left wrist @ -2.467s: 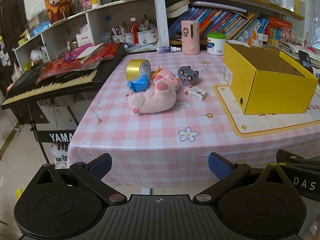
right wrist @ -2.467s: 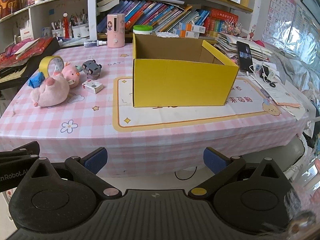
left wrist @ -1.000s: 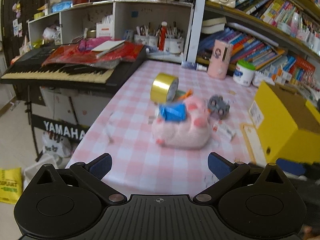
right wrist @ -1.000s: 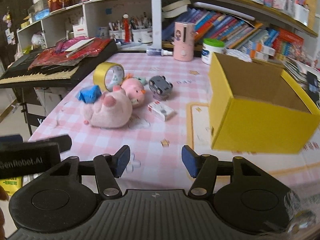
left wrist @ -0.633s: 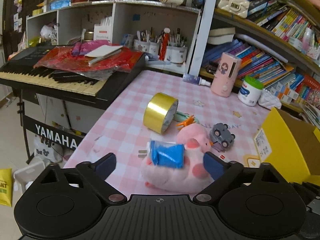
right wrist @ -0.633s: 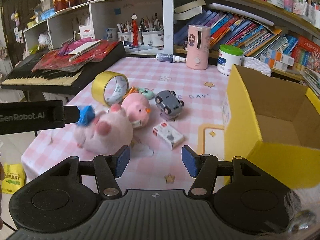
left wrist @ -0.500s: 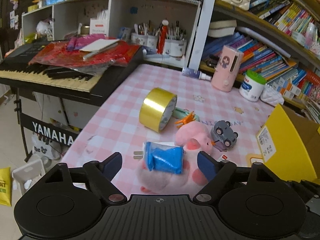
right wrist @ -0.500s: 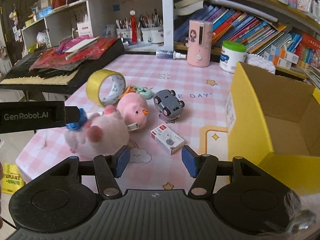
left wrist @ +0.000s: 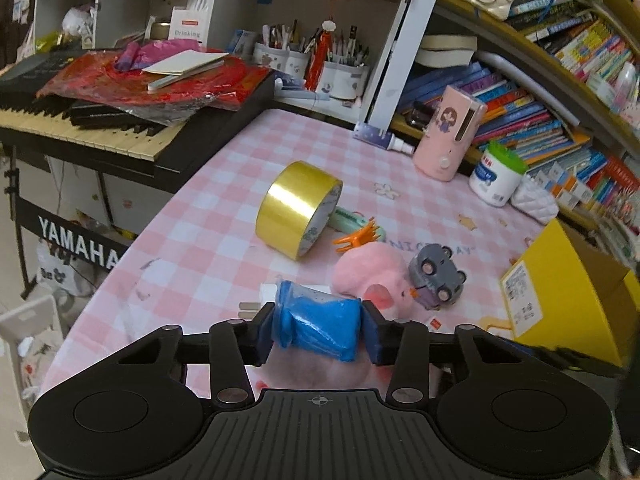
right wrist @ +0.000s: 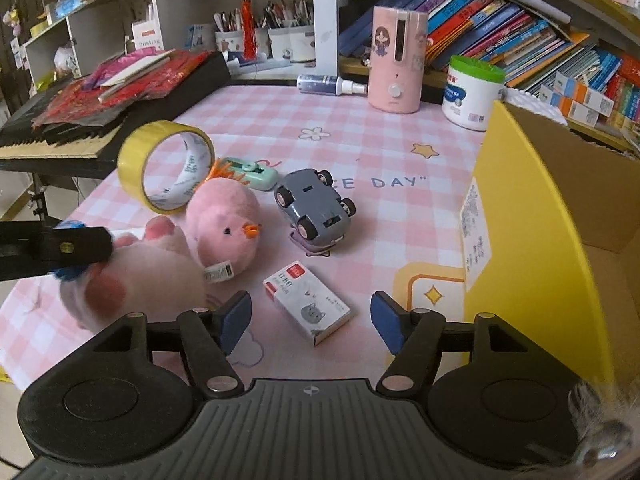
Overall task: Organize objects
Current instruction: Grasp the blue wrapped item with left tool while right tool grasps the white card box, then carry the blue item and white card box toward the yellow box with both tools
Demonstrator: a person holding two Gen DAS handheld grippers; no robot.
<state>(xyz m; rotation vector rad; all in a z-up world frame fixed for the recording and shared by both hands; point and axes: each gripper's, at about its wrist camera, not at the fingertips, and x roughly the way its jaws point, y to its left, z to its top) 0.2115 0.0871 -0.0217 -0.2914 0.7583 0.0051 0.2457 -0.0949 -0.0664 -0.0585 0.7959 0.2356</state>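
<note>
Left hand-held gripper [left wrist: 318,334] clamped on blue packet [left wrist: 318,326] above pink plush [right wrist: 132,276], near bench [left wrist: 208,240] edge. Right hand-held gripper [right wrist: 310,318] spread apart over small white box [right wrist: 306,306]; yellow box [right wrist: 532,240] close right.

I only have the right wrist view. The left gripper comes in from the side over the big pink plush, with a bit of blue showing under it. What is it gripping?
Observer: The left gripper is shut on a blue plastic packet.
Operator: How do the jaws sit on it?
Observer: There is one jaw on each end, and the packet lies crosswise between them, right above the big pink plush. I cannot tell whether the packet touches the plush.
Operator: And the orange spikes behind the pink chick?
Observer: That is an orange claw clip, lying on the cloth between the gold tape roll and the pink chick.
</note>
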